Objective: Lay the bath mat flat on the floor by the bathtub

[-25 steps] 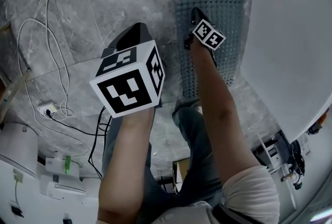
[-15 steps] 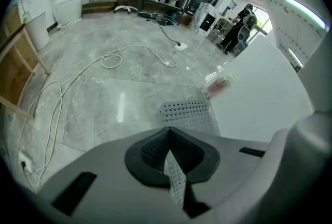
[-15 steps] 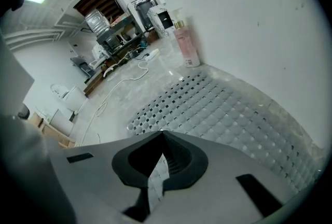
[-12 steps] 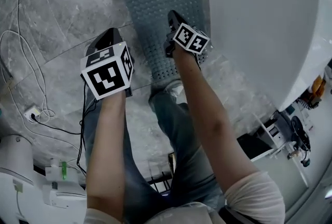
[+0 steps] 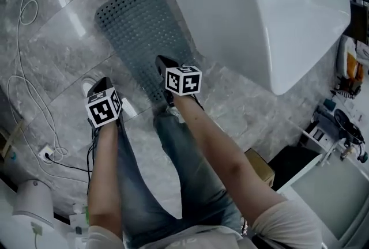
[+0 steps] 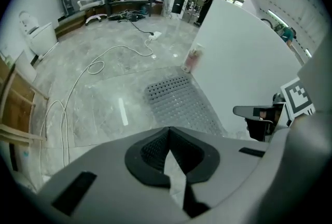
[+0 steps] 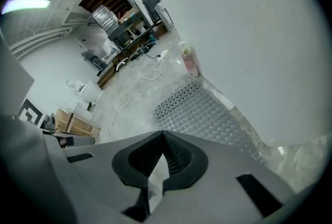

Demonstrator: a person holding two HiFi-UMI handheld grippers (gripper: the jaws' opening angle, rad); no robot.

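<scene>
with your left gripper (image 6: 169, 129) and right gripper (image 7: 162, 134) both closed and empty, the bath mat (image 5: 141, 34) lies flat at your 11 o'clock just beside the bathtub (image 5: 253, 17); it looks light, floppy and grippy, so pinch a corner edge.

Right gripper (image 5: 161, 62) hides the near end of the bath mat (image 5: 135, 26); the top edge cuts the bathtub (image 5: 259, 11)

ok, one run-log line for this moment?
mat: flat on floor, beside bathtub | left tool: shut, empty | right tool: shut, empty
</scene>
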